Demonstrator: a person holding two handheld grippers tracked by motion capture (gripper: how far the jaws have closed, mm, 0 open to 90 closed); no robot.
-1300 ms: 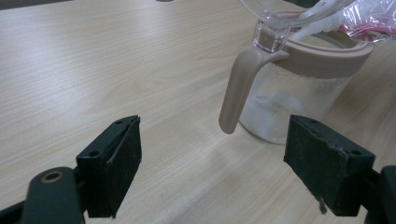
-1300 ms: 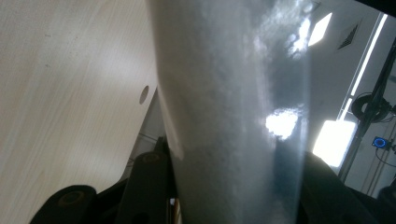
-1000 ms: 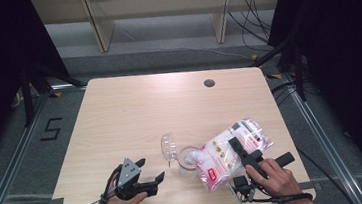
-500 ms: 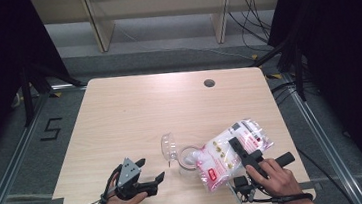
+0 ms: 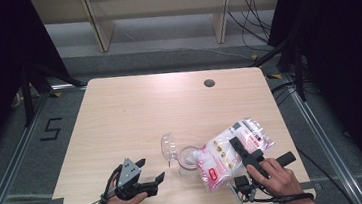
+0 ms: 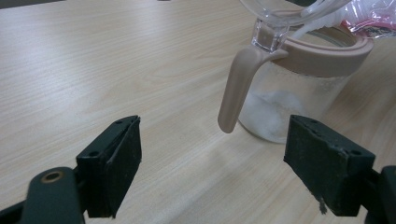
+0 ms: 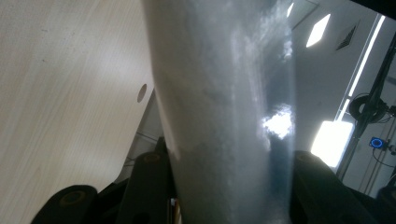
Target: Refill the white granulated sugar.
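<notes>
Table [image 5: 120,113] – light wood, work at its near edge. Plastic bag [image 5: 234,149] of white granules, clamped in the right gripper [image 5: 241,149], tilted with its low corner over the mouth of the glass jar [image 6: 289,100]. The jar stands right of centre, hinged lid [image 5: 167,146] flipped open, a little white fill at the bottom. Left gripper [image 5: 151,175] rests beside it, jaws spread, grasping nothing. Judgement: pouring step – keep the bag corner inside the rim, tip slowly, steady the jar if it shifts.
</notes>
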